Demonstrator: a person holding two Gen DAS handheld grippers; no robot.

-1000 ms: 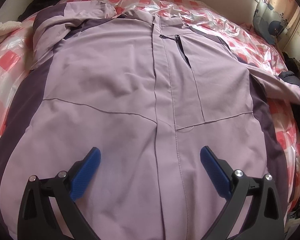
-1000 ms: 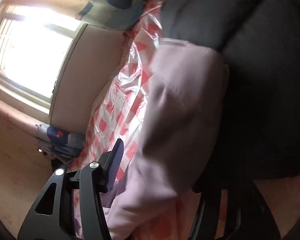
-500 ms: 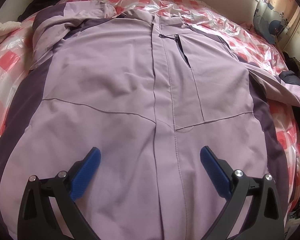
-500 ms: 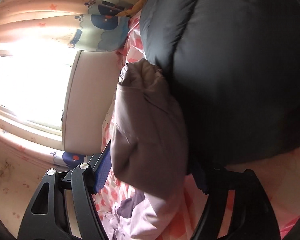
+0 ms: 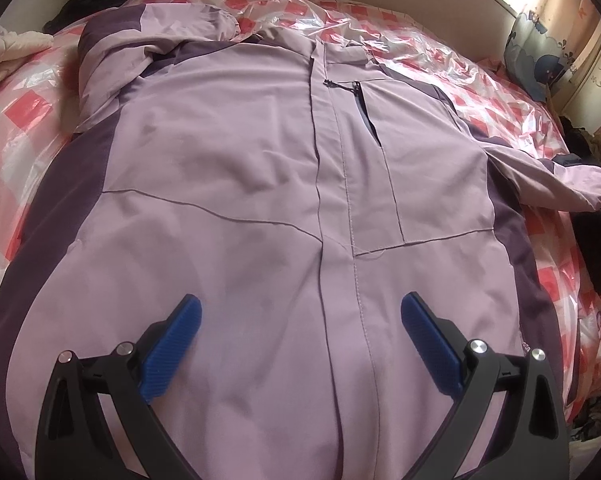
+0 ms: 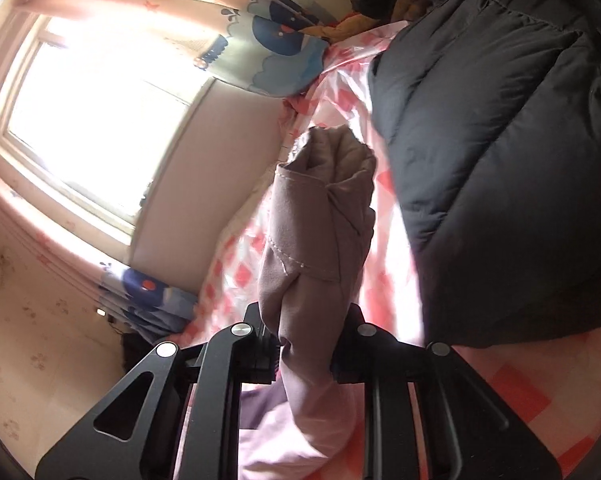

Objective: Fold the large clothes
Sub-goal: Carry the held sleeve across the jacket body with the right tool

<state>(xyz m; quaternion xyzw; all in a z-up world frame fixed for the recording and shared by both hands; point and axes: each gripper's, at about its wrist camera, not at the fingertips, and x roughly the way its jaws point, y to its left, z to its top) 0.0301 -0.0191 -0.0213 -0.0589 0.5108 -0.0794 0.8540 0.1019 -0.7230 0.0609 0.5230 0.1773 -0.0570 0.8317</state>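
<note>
The right gripper (image 6: 304, 344) is clamped on the cuff end of the lilac jacket's right sleeve (image 6: 316, 232), which is held clear of the bed (image 6: 512, 396) beside a black puffer coat (image 6: 500, 152). The left gripper (image 5: 300, 340) is held spread and empty above the lower front of the jacket (image 5: 260, 184) — nothing is pinched between its blue pads (image 5: 172, 344). The jacket is laid front up, its zipper line running away from the left gripper toward the collar. From the cuff, the body lies across to the left — so the sleeve would probably be carried that way, crosswise to the zipper. The right hand is the nearer one.
</note>
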